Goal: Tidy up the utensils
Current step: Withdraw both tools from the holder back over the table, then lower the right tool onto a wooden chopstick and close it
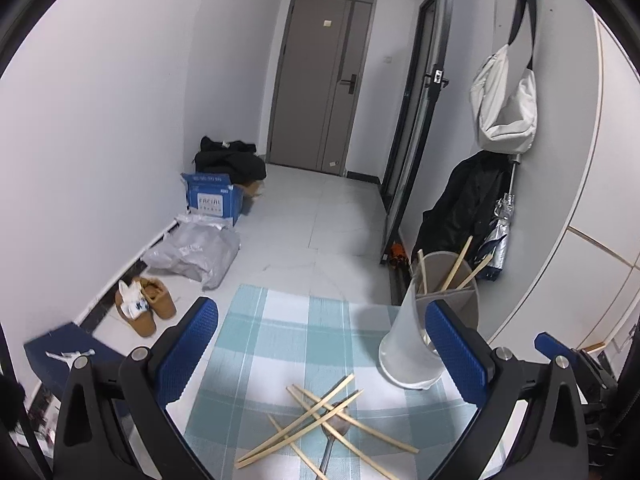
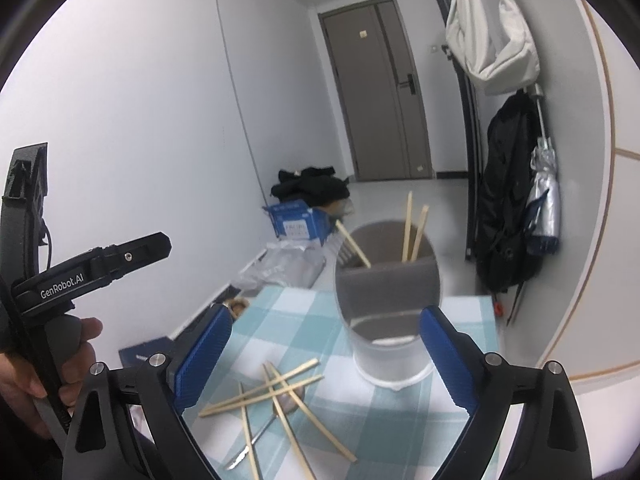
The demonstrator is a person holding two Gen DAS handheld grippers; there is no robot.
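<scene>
Several wooden chopsticks (image 1: pixel 320 420) lie crossed in a loose pile on the teal-and-white checked cloth (image 1: pixel 280 328), over a metal spoon (image 1: pixel 332 440). Behind them to the right stands a white utensil holder (image 1: pixel 420 344) with a grey divider, a few chopsticks leaning inside. My left gripper (image 1: pixel 320 352) hangs open above the pile, nothing between its blue pads. In the right wrist view the same pile (image 2: pixel 276 396), spoon (image 2: pixel 260 436) and holder (image 2: pixel 392 312) appear. My right gripper (image 2: pixel 324 356) is open and empty, held just in front of the holder. A hand (image 2: pixel 52 368) grips the left tool's handle at the left.
The cloth-covered table ends at its far edge (image 1: pixel 288 292); beyond lies the floor with brown slippers (image 1: pixel 146 304), a grey plastic bag (image 1: pixel 196 252) and a blue box (image 1: pixel 214 198). A white bag (image 1: pixel 504 108), a black jacket (image 1: pixel 460 208) and a folded umbrella (image 1: pixel 500 236) hang on the right wall.
</scene>
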